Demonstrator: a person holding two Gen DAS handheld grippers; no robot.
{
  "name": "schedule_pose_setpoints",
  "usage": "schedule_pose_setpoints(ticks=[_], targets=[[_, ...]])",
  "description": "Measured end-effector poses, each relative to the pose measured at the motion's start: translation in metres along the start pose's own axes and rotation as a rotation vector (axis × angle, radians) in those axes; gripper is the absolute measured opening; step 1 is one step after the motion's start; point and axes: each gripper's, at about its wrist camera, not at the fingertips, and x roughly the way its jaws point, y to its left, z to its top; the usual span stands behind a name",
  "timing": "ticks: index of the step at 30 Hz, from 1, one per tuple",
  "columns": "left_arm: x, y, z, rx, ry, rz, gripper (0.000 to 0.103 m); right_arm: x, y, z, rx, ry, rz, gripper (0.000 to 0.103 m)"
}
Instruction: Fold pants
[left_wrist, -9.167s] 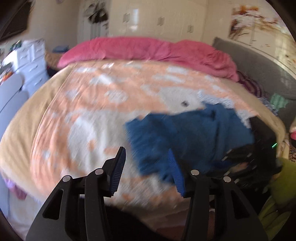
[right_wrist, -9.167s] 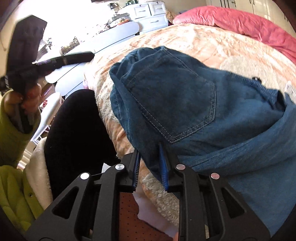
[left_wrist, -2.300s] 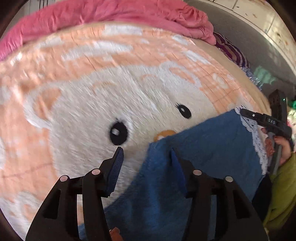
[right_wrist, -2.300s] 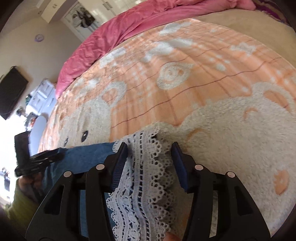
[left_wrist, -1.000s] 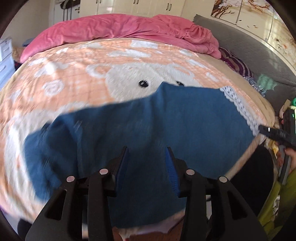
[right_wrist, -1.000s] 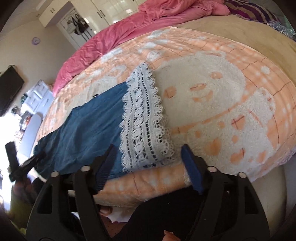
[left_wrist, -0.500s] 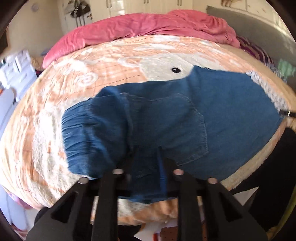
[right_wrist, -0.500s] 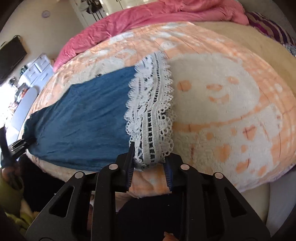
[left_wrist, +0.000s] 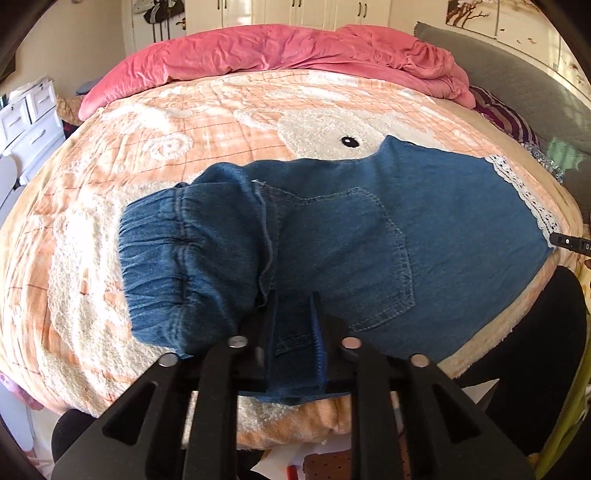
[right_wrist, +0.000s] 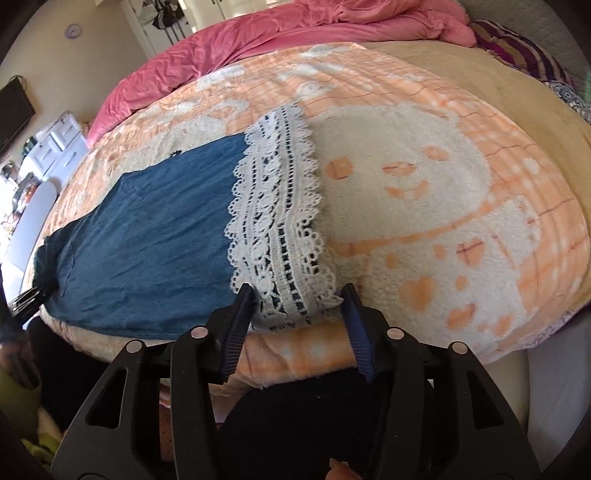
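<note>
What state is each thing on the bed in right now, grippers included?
Denim pants: spread flat across the blanket, waistband end bunched.
Lace hem: flat at the bed's near edge.
Left gripper: jaws opening, denim between them.
Right gripper: jaws opening, lace between them, pads clear.
Pink duvet: heaped along the far side.

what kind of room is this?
A bedroom, almost certainly: the denim pants lie on a bed under a bear-print blanket, a pink duvet bunched behind, white wardrobe doors beyond.

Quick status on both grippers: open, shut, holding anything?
Left gripper: jaws opening, denim pants between them.
Right gripper: jaws opening around the lace hem, not clamped.
</note>
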Motion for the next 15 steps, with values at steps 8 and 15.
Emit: schedule_pose_setpoints(ticks=[8,15], targets=[[-0.010,-0.027,0.004,0.056,-0.013,-0.033,0.058,-0.029,-0.004,0.000,0.026,-0.084,-0.028,0.050],[-0.018,-0.060,0.015,0.114,-0.025,-0.115,0.066,-0.038,0.042,0.009,-0.078,-0.136,0.033,0.061]])
